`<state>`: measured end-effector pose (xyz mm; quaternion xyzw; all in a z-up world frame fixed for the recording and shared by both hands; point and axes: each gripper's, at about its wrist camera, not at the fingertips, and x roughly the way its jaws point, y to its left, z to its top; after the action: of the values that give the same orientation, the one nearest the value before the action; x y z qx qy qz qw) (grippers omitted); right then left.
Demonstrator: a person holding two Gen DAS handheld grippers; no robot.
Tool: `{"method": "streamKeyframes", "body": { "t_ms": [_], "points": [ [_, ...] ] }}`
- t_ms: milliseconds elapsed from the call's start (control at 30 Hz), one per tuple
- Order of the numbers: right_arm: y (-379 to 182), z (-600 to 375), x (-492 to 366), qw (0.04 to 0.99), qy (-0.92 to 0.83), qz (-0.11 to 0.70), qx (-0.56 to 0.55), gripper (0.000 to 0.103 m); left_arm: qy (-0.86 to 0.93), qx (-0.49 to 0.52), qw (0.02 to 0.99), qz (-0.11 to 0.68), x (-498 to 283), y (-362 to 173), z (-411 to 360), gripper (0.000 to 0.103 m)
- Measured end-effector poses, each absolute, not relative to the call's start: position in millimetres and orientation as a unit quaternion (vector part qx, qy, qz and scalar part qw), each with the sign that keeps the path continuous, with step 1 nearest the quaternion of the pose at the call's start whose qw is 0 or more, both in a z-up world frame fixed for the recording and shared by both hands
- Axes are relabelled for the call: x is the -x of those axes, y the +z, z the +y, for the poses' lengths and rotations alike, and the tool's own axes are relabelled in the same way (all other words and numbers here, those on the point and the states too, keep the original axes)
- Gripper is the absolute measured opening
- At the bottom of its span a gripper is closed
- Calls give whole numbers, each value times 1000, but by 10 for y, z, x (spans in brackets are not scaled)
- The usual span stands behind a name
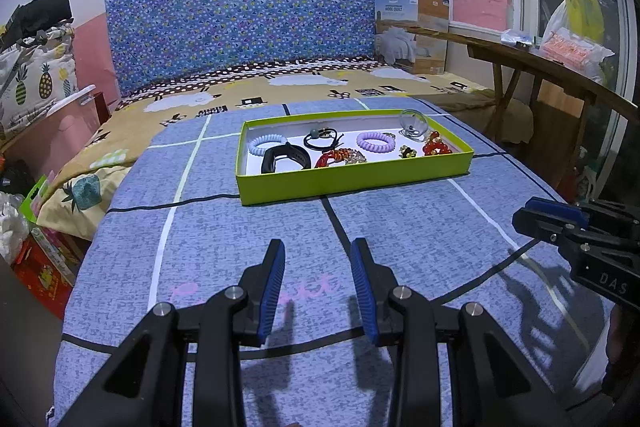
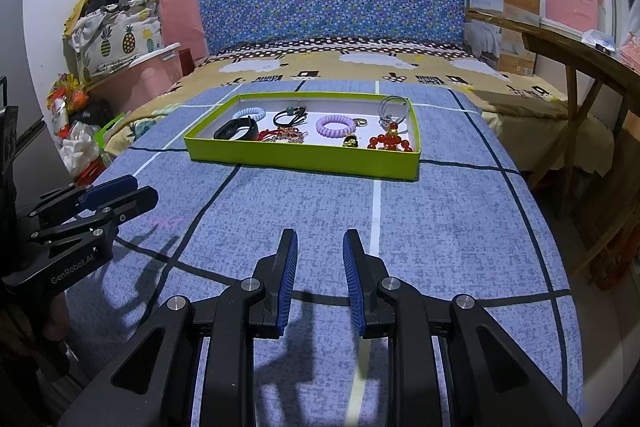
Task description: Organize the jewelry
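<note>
A shallow lime-green box (image 1: 352,179) (image 2: 304,157) lies on the blue checked bedcover. Inside lie a black wristband (image 1: 286,157) (image 2: 236,129), a pale blue coil tie (image 1: 267,143), a purple coil tie (image 1: 375,140) (image 2: 335,125), a black hair tie (image 1: 320,140), a red and gold bracelet (image 1: 340,157), red beads (image 1: 437,147) (image 2: 390,142), a gold ring (image 1: 407,151) and a clear bangle (image 1: 414,123) (image 2: 394,107). My left gripper (image 1: 318,251) is open and empty, well short of the box. My right gripper (image 2: 320,241) is open and empty, beside it.
The bed runs back to a blue patterned headboard (image 1: 248,15). A wooden bench (image 1: 552,75) with bags stands on the right. A cardboard quilt box (image 1: 416,31) sits at the back right. Bags and clutter (image 1: 36,195) fill the floor on the left.
</note>
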<state>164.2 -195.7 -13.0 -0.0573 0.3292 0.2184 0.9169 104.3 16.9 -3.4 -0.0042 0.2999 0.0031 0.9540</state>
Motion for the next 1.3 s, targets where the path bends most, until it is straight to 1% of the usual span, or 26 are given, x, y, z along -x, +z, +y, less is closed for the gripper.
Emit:
{"method": "streamKeyframes", "body": {
  "t_ms": [1300],
  "points": [
    [-142, -1937, -1635, 916, 217, 331, 60, 24, 26, 12, 952, 305, -1044, -78, 197, 36]
  ]
}}
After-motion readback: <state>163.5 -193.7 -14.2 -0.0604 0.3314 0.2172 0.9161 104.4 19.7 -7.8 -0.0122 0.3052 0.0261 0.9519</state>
